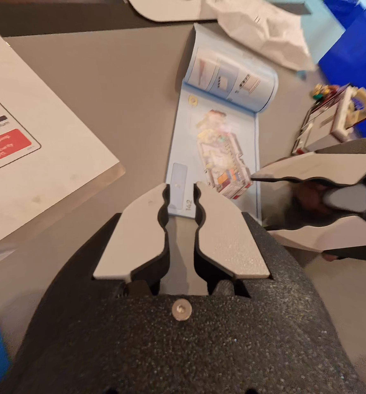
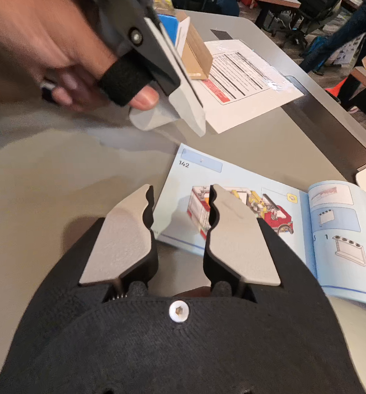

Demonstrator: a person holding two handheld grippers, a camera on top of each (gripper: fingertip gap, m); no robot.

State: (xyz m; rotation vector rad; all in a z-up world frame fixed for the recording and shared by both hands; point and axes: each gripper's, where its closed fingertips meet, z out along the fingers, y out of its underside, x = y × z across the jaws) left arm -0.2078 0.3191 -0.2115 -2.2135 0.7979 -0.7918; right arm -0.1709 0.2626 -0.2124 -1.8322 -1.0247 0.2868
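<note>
Indoors, grey table [image 2: 49,181], open booklet [image 2: 231,177]

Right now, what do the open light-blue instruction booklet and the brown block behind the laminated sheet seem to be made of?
The open light-blue instruction booklet looks like thin, slightly glossy printed paper: its far page curls up and catches soft glare. The brown block looks like matte corrugated cardboard, probably a folded box, judging by its dull tan faces and paler edge; blur leaves that uncertain.
</note>
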